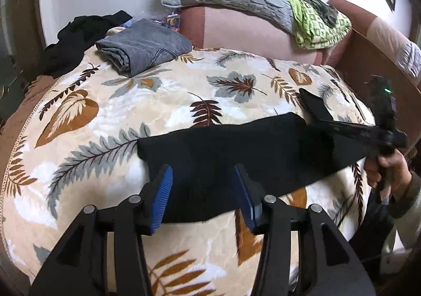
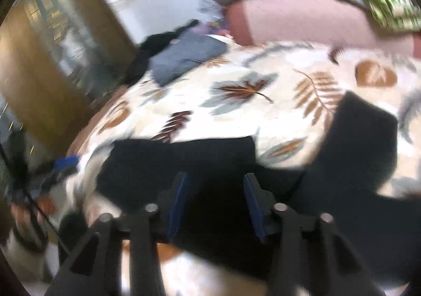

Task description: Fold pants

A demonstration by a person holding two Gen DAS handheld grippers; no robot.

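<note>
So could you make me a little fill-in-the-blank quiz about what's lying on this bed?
1. The pants spread on the leaf-print blanket are ____ in colour.
2. The folded grey garment lies on the ____ blanket.
3. The green patterned cloth rests against a grey ____.
4. The jaws of the left gripper stand ____ over the pants.

Missing words: black; leaf-print; pillow; open

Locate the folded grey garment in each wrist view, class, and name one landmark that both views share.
Left wrist view: folded grey garment upper left, on the leaf-print blanket.
Right wrist view: folded grey garment upper centre-left, blurred.
Shared landmark: the black pants in the foreground.
</note>
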